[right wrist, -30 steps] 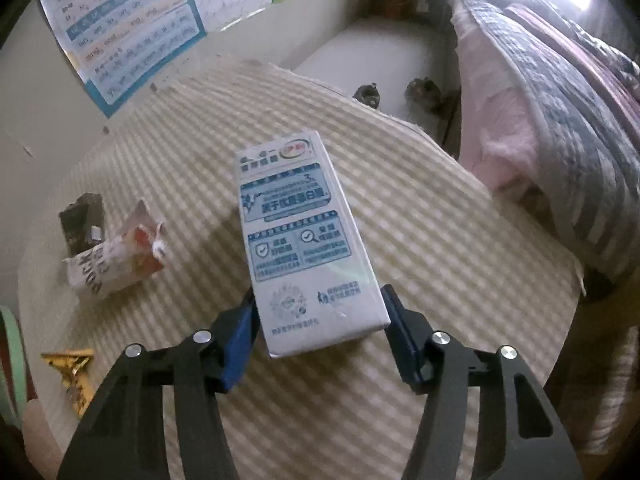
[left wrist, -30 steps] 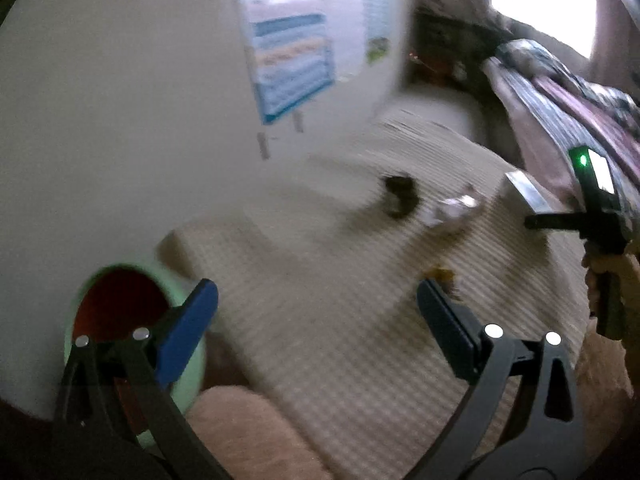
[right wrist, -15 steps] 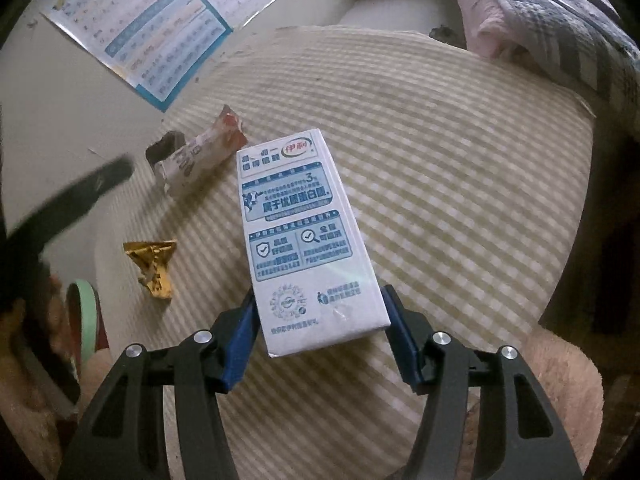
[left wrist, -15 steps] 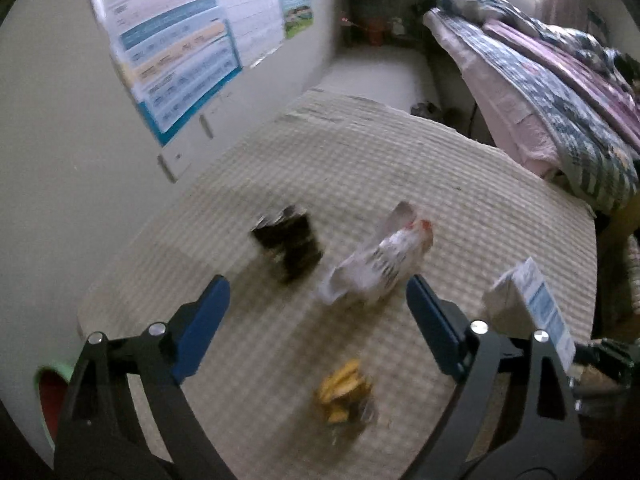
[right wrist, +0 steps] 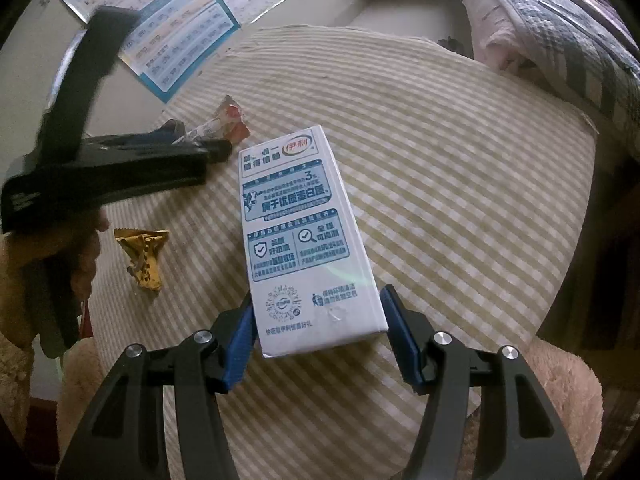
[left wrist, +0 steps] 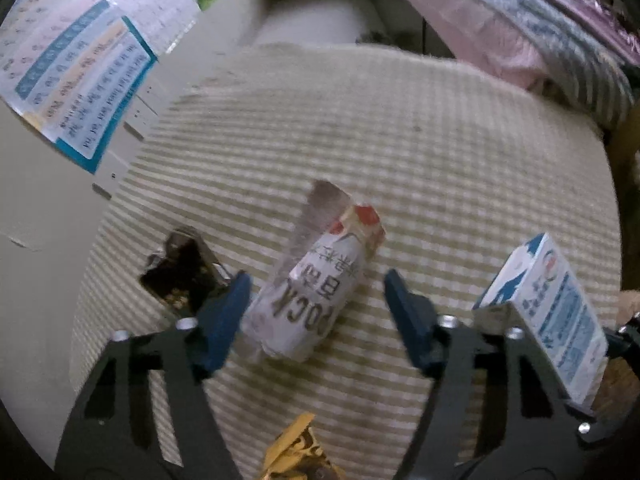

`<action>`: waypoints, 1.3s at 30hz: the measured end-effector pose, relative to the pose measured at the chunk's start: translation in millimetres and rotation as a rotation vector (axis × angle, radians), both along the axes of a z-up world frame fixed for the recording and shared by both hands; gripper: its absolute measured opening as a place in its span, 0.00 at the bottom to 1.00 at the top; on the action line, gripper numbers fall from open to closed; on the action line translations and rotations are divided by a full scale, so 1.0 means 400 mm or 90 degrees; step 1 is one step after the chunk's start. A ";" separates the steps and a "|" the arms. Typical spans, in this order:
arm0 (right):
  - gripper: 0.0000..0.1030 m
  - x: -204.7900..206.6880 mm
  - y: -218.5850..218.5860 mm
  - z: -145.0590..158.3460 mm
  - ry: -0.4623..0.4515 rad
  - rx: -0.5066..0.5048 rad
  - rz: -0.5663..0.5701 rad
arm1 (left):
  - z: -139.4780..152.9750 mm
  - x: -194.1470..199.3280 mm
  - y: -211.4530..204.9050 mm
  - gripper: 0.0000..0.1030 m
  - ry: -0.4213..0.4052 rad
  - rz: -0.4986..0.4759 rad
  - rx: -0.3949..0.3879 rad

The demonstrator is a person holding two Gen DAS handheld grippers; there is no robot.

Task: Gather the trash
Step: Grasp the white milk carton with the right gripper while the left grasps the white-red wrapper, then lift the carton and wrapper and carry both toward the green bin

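Observation:
A crumpled white snack wrapper [left wrist: 320, 256] with red print lies on the checked tablecloth [left wrist: 400, 140]. My left gripper [left wrist: 317, 282] points down over it, jaws closing with the wrapper between them. The left pad is at its edge and the right pad stands apart from it. A dark wrapper [left wrist: 180, 272] lies just left of it and a gold wrapper [left wrist: 300, 452] lies nearer. My right gripper [right wrist: 316, 300] is shut on a white and blue milk carton [right wrist: 304, 232], held above the table. In the right wrist view the left gripper [right wrist: 208, 148] reaches over the white wrapper [right wrist: 224, 124], with the gold wrapper [right wrist: 144, 256] below it.
Posters [left wrist: 72, 80] hang on the wall behind the table. A bed with a striped quilt [left wrist: 540, 20] lies to the right. A beige plush seat [right wrist: 560, 400] borders the table's near edge. A person's hand [right wrist: 80, 260] grips the left tool's handle.
My left gripper swung from the wall and a green bin to over the table, came down onto the white wrapper and narrowed its jaws. The right gripper kept the carton and shifted sideways.

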State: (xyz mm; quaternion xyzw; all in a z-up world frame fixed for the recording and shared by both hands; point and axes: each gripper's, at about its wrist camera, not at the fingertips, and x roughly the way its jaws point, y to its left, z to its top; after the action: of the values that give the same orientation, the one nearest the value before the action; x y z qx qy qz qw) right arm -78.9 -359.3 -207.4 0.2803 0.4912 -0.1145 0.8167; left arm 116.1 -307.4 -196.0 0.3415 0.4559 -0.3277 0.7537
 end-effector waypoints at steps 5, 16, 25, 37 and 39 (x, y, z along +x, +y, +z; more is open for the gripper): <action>0.57 -0.002 0.000 0.000 -0.002 0.001 0.001 | -0.010 -0.028 0.008 0.40 -0.051 -0.002 0.023; 0.56 0.001 0.006 0.002 0.003 -0.011 0.002 | 0.079 -0.097 0.144 0.36 -0.022 0.067 -0.095; 0.55 0.009 0.011 0.002 0.007 -0.003 0.011 | 0.152 -0.150 0.263 0.36 -0.016 0.120 -0.156; 0.66 0.022 0.027 0.003 0.019 -0.017 0.011 | 0.141 -0.177 0.341 0.36 0.003 0.174 -0.162; 0.66 0.027 0.025 0.006 0.015 -0.020 0.005 | 0.136 -0.179 0.343 0.36 0.006 0.175 -0.162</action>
State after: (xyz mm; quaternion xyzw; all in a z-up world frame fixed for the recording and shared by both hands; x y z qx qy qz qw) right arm -68.2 -349.4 -204.9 0.2645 0.4998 -0.1220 0.8157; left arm 44.5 -170.1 -141.5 0.1765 0.4567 -0.2782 0.8264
